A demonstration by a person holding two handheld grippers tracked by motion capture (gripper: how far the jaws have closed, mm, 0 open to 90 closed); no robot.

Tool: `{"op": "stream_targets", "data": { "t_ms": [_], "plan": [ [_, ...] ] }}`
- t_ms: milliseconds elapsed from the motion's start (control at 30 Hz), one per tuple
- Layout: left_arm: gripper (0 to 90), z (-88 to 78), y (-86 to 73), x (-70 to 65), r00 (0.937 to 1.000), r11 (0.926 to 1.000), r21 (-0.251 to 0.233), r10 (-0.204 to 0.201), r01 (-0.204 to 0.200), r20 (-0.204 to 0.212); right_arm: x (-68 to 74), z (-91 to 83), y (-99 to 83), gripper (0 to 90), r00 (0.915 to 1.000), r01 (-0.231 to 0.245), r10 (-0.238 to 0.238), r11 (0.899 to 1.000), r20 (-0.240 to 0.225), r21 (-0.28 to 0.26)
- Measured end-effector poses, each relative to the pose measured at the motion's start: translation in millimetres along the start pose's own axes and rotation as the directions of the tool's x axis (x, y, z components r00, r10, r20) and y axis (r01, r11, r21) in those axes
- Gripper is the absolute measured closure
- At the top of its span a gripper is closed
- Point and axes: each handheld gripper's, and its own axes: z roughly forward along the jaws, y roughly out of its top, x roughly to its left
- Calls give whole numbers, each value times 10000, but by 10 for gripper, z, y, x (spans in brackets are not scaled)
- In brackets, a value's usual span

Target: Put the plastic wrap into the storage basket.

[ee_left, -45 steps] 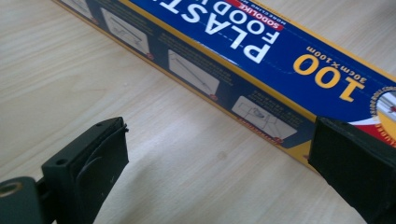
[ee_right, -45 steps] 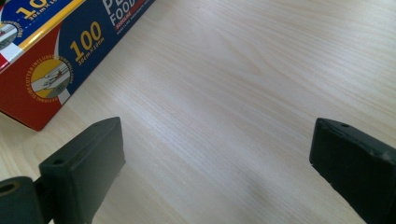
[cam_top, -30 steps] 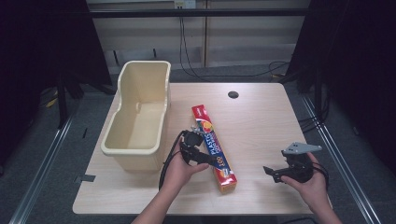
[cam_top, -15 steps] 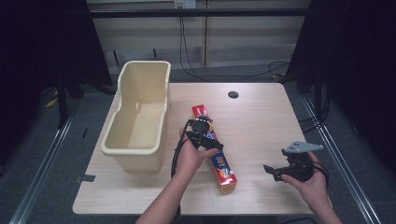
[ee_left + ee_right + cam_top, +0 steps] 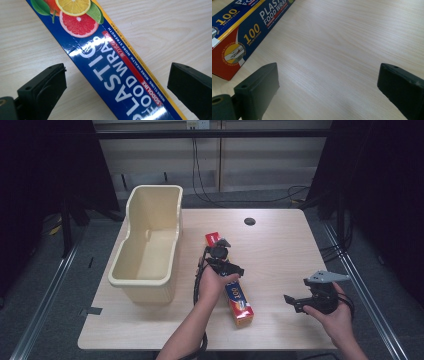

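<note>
Blue and glossy, the wrap box (image 5: 117, 82) lies slantwise on the wooden table (image 5: 280, 245), just right of the cream tub (image 5: 150, 245), and the left gripper (image 5: 223, 262) hovers over its middle with jaws spread wide to either side, gripping nothing. The right gripper (image 5: 311, 301) waits well apart to the right, equally wide open and empty. My worry is the box's slick, long shape: a grip closing off-centre or skewed could make it pivot or slide out.

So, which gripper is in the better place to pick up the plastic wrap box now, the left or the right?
Left. The left gripper is over the plastic wrap box, jaws open with one on each side. The right gripper is open too, but over bare table beside the box's near end.
</note>
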Motion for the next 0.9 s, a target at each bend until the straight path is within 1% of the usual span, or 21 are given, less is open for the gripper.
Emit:
{"op": "stream_targets", "data": {
  "t_ms": [33,100,167,200,233,300,367,400,500,533,567,633,667,700,733,767,867,900],
  "plan": [
    [12,15,2,-2,10000,10000,0,-20,20,-30,3,1,1,36,10000,-49,49,10000,6,-9],
    [11,42,4,-13,9997,9997,-32,-251,251,48,2,0,5,36,10000,-15,15,10000,4,-17],
    [11,55,9,-12,9998,9998,21,-206,206,3,0,-1,9,36,10000,-25,25,10000,30,-71],
    [10,66,10,-18,9994,9994,-21,-340,340,7,-3,0,11,36,10000,-21,22,10000,24,-71],
    [0,73,11,-13,9992,9992,-7,-388,388,-86,-4,1,12,36,10000,-35,36,10000,30,-84],
    [0,95,12,-16,9990,9991,37,-433,433,-129,-8,2,11,36,10000,-66,66,10000,21,-48],
    [0,116,10,-15,9976,9976,35,-693,693,-33,-8,8,11,37,9999,-91,92,9999,83,-101],
    [0,125,11,-14,9981,9981,77,-611,612,-27,-6,11,13,37,9999,-98,99,9999,73,-123],
    [0,158,12,-42,9976,9975,130,-695,695,53,1,12,19,37,9999,-134,134,9999,72,-62],
    [0,172,9,-59,9974,9972,201,-721,722,-51,0,15,21,37,9999,-79,80,9999,74,-99],
    [0,180,10,-64,9980,9977,281,-611,614,-137,4,16,23,37,10000,-74,75,9999,53,-98],
    [2,190,6,-60,9963,9958,331,-844,849,-153,6,15,24,37,10000,-56,57,9999,49,-105],
    [10,190,6,-60,9963,9958,331,-844,849,-153,8,14,24,37,10000,-69,70,9999,47,-97],
    [14,205,2,-54,9935,9930,326,-1135,1138,-88,6,15,24,37,10000,-53,53,9999,61,-107],
    [30,205,2,-54,9935,9930,326,-1135,1138,-88,4,15,24,37,10000,-26,27,9999,79,-121],
    [51,220,-2,-63,9928,9920,458,-1168,1180,-281,2,13,24,37,9999,-42,43,9999,121,-111],
    [100,226,-3,-67,9916,9911,449,-1233,1249,-378,0,11,24,37,9999,-53,54,9999,113,-118],
    [107,218,-1,-58,9898,9889,542,-1364,1385,-408,-1,5,26,37,9999,-72,74,9999,116,-142]
  ]
}}
